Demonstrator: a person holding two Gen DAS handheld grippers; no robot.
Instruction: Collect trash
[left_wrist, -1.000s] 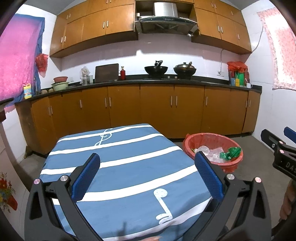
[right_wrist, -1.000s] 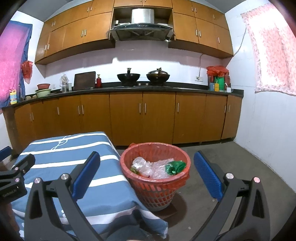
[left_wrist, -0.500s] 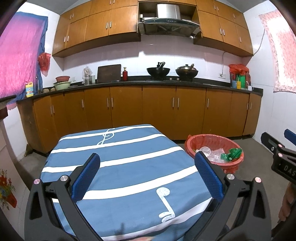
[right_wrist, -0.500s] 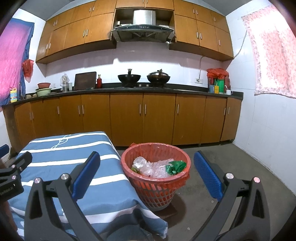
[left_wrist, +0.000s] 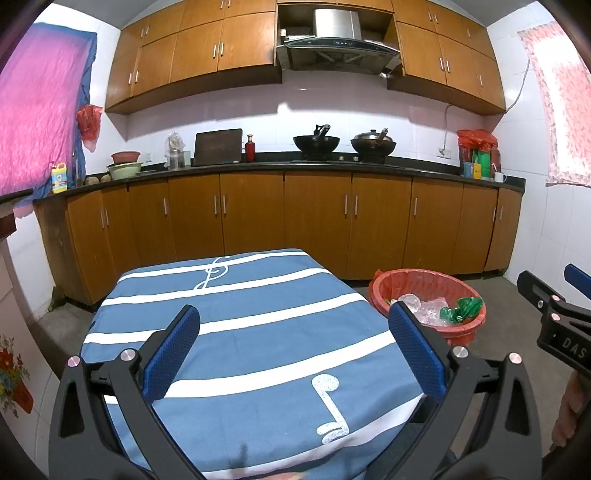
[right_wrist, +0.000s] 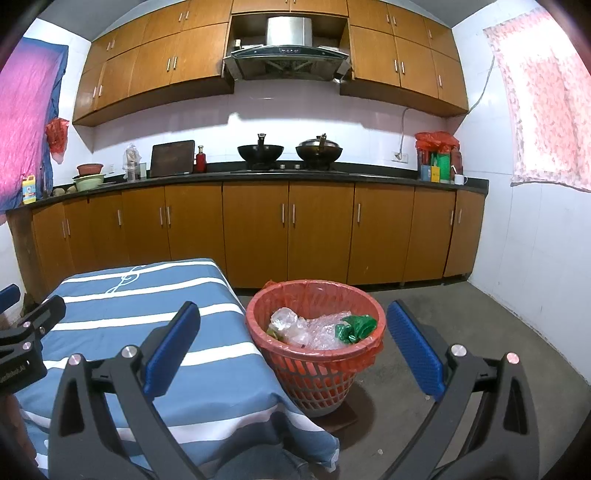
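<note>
A red basket (right_wrist: 316, 360) lined with a red bag stands on the floor right of the table. Inside it lie clear crumpled plastic (right_wrist: 295, 328) and a green wrapper (right_wrist: 355, 326); the same basket (left_wrist: 428, 284) shows in the left wrist view. My left gripper (left_wrist: 293, 330) is open above the blue striped tablecloth (left_wrist: 258, 332), nothing between its fingers. My right gripper (right_wrist: 293, 332) is open, held high in front of the basket, empty too. No loose trash shows on the cloth.
Brown cabinets (right_wrist: 288, 229) and a black counter with two woks (right_wrist: 260, 151) fill the far wall. A white tiled wall (right_wrist: 535, 258) closes the right side. Bare concrete floor (right_wrist: 443, 314) lies around the basket. The right gripper (left_wrist: 557, 317) shows at the left view's right edge.
Both views have tilted slightly upward and drawn back a little. Table, basket and its contents have not moved. Both grippers stayed open.
</note>
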